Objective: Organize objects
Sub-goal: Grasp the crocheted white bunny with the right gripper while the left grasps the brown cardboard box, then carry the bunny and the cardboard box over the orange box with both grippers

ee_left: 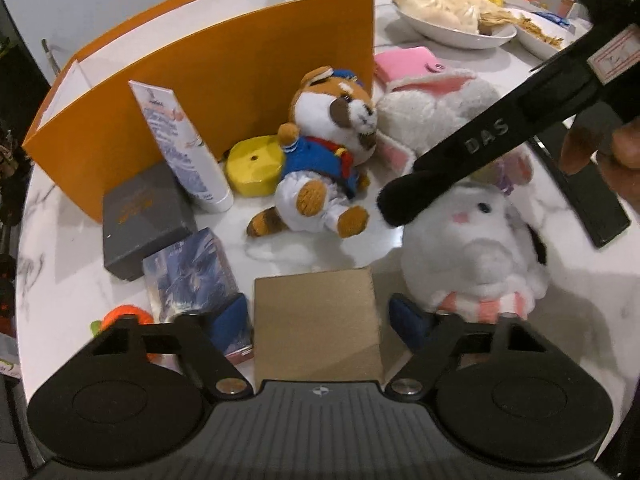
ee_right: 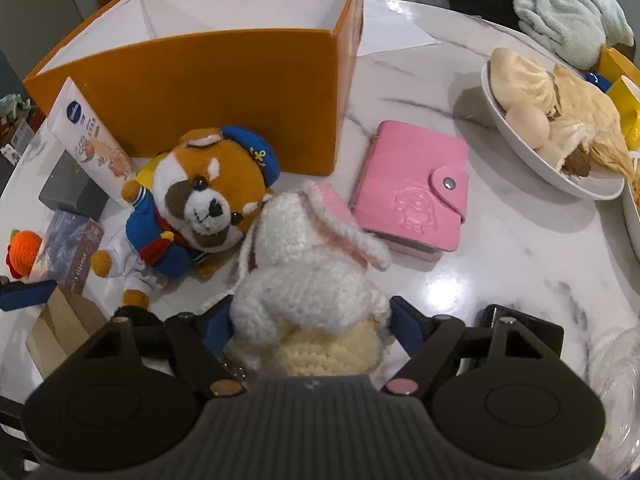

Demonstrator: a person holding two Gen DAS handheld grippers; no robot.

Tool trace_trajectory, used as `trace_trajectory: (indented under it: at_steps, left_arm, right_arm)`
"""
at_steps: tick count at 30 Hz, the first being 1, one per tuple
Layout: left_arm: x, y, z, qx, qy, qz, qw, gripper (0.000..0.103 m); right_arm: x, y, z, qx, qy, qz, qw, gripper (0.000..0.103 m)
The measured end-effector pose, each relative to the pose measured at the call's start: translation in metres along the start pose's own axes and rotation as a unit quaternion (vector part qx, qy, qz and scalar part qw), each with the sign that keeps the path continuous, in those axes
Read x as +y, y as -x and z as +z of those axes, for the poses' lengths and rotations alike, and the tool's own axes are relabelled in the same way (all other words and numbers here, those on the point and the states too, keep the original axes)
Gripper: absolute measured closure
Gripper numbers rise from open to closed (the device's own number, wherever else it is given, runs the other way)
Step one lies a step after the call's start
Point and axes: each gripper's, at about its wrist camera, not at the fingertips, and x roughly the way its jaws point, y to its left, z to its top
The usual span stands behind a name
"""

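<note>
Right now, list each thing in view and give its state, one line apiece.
Orange box: open-topped, upright, nothing visible inside.
Red panda plush: lying beside the box.
White bunny: between the right gripper fingers, which touch its sides.
Brown box: between the left gripper fingers, not clearly gripped.
Pink wallet: snapped shut, flat.
Lotion tube: cap down, leaning on the box.
White bowl: filled with food.
</note>
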Motion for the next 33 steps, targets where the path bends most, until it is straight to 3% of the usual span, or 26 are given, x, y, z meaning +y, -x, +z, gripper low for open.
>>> trace_trajectory:
  at_steps: [3,13,22,33]
  left_arm:
    - [0.002,0.000,0.000,0.002,0.012,-0.023,0.9997,0.034]
    - [0.002,0.007,-0.001,0.001,0.007,-0.023,0.9997,0.035]
    - [0.010,0.041,-0.001,-0.033,0.017,-0.039,0.9986,0.035]
    - [0.039,0.083,0.019,-0.072,0.030,-0.054,0.9954,0.035]
  right_arm:
    - [0.001,0.000,0.000,-0.001,0.003,0.001,1.000,0.022]
    - [-0.001,0.002,0.001,-0.002,-0.002,0.005,1.000,0.027]
    - [-0.022,0.024,0.005,-0.002,-0.048,0.031,0.998,0.031]
    - [-0.017,0.083,0.020,-0.066,-0.058,0.072,0.994,0.031]
